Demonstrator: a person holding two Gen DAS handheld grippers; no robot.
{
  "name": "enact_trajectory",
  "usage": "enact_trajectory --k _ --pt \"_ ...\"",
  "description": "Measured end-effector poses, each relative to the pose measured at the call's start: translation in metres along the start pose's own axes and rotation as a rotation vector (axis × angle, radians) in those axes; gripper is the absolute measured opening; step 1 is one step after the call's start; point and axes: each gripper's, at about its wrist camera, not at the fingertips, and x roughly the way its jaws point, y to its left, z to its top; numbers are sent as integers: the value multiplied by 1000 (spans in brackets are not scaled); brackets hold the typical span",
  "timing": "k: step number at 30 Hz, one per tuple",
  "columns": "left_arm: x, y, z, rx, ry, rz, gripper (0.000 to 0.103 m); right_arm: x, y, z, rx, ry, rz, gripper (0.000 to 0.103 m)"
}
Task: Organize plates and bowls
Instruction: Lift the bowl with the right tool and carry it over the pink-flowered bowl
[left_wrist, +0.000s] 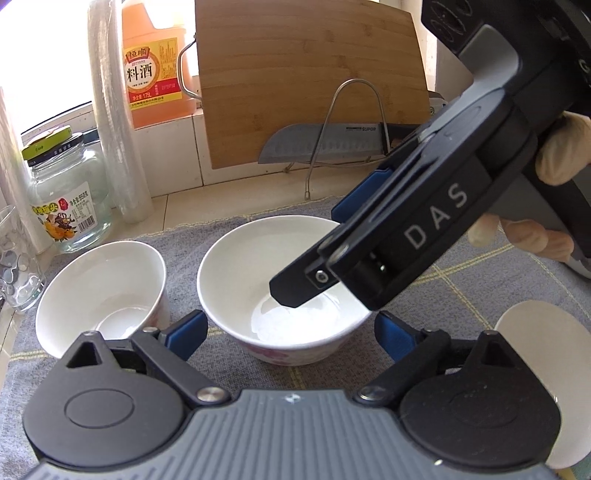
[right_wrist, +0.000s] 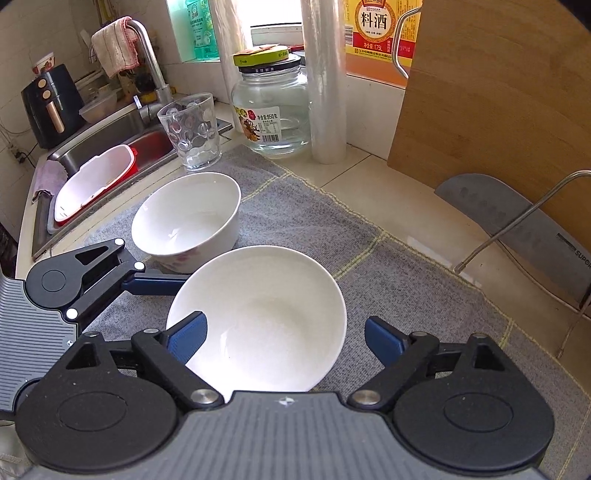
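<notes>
Two white bowls stand on a grey cloth (left_wrist: 229, 229). The nearer bowl (left_wrist: 258, 280) (right_wrist: 266, 314) has pink flowers on its side. My left gripper (left_wrist: 290, 332) is open, its blue fingers (left_wrist: 186, 332) flanking this bowl's near side without clearly pressing it. My right gripper (left_wrist: 314, 254) (right_wrist: 284, 332) reaches in from the upper right and is open across the bowl's rim: one finger inside, the other outside. The second bowl (left_wrist: 99, 291) (right_wrist: 188, 218) stands free to the left. A white plate (left_wrist: 535, 354) lies at the right edge.
A glass jar (left_wrist: 66, 199), a tumbler (right_wrist: 190, 133), film rolls (left_wrist: 114, 122) and a cooking-wine bottle (left_wrist: 155, 66) line the back. A bamboo board (left_wrist: 306, 74) and a knife (left_wrist: 317, 144) on a wire rack stand behind. A sink (right_wrist: 110, 133) with a red-white basin lies left.
</notes>
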Motion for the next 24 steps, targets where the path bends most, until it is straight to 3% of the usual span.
enact_trajectory --k 4,10,24 --pt "0 1 1 -4 -7 -6 95 6 -3 2 7 10 20 85" --pt "1 3 2 -8 -8 -11 91 8 -3 3 18 8 39 82" --pt "-2 3 3 -10 8 -30 91 4 -2 3 54 10 43 81"
